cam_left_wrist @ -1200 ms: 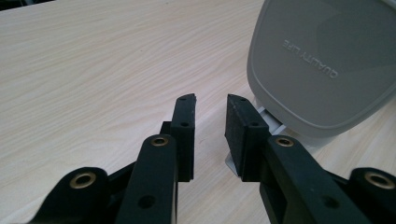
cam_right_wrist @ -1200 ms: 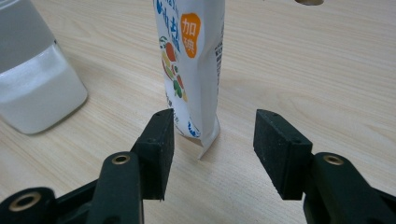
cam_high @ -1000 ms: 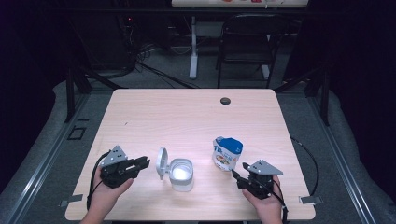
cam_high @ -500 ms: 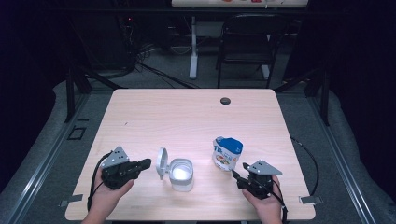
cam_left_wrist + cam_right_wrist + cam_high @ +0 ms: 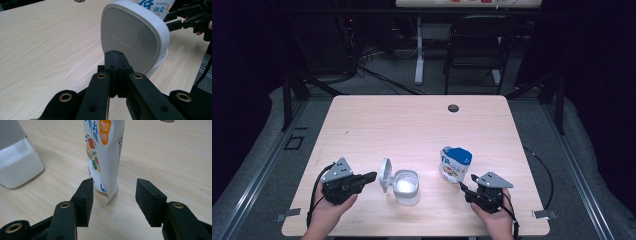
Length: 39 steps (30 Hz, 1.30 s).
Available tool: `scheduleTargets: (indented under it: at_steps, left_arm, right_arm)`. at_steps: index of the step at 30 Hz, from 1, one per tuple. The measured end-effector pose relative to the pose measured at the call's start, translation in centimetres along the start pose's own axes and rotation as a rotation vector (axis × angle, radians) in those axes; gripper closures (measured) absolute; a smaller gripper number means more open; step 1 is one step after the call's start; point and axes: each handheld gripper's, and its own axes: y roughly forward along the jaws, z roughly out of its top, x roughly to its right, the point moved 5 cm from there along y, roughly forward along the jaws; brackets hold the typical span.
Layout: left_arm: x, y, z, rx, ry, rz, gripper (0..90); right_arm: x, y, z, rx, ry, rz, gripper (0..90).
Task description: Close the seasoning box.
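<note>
Left gripper (image 5: 371,175) fingers pressed together, just closed on nothing; right gripper (image 5: 460,186) fingers apart.

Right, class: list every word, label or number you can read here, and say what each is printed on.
"加碘": on the pouch, in its orange patch.
"钠盐": on the pouch, blue characters, in the left gripper view.
"DiNeYan": small print beside them; uncertain.
Embossed line on the lid: too faint to read.

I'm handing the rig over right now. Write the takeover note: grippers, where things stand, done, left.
Left gripper: jaws just closed, shut on nothing, tips short of the raised lid.
Right gripper: open, facing the salt pouch, not gripping it.
Container: lid flipped up, near the table's front edge; pouch upright to its right.
Done: container is open.
Left: probably grip the pouch and pour.
</note>
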Motion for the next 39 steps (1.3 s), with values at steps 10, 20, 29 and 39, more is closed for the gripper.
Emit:
scheduleTargets:
  at_steps: [10, 20, 29, 39]
  left_arm:
    - [0.6, 0.2, 0.3, 0.008, 0.009, -0.009, 90.0]
    - [0.8, 0.3, 0.3, 0.000, 0.013, -0.017, 90.0]
    - [1.1, 0.6, 0.3, -0.004, 0.021, -0.022, 90.0]
    - [1.7, 1.0, 0.4, -0.005, 0.032, -0.036, 90.0]
  right_arm:
    - [0.0, 0.2, 0.0, 0.005, 0.000, 0.004, 48.6]
    - [-0.1, 0.3, 0.0, 0.004, 0.001, 0.002, 48.6]
    - [0.0, 0.3, -0.1, 0.002, 0.004, 0.005, 48.6]
    - [0.0, 0.3, -0.1, 0.001, 0.001, 0.004, 48.6]
